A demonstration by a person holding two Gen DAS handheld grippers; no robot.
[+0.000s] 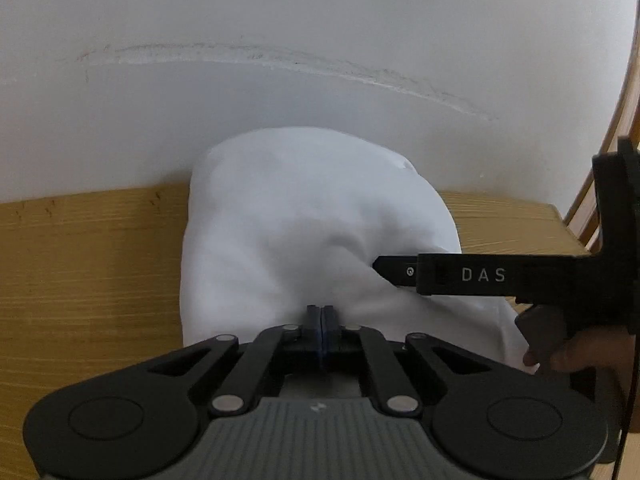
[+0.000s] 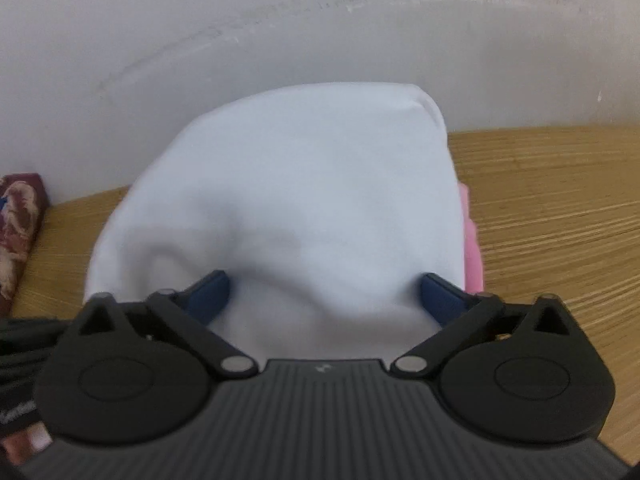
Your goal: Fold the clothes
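Observation:
A white garment [image 1: 304,220] lies bunched on the wooden table [image 1: 88,264] against the white wall. My left gripper [image 1: 322,312] is shut on the near edge of the white garment. My right gripper [image 2: 324,284] is open, its blue pads [image 2: 210,292] standing either side of a raised fold of the white garment [image 2: 304,200]. The right gripper also shows in the left wrist view [image 1: 384,268], reaching in from the right with a finger tip against the cloth. A pink garment [image 2: 472,248] peeks out under the white one's right side.
A dark red patterned cloth [image 2: 18,224] lies at the left by the wall. A wooden chair frame [image 1: 616,136] stands at the right. The table's far edge meets the wall [image 1: 320,40] just behind the garment.

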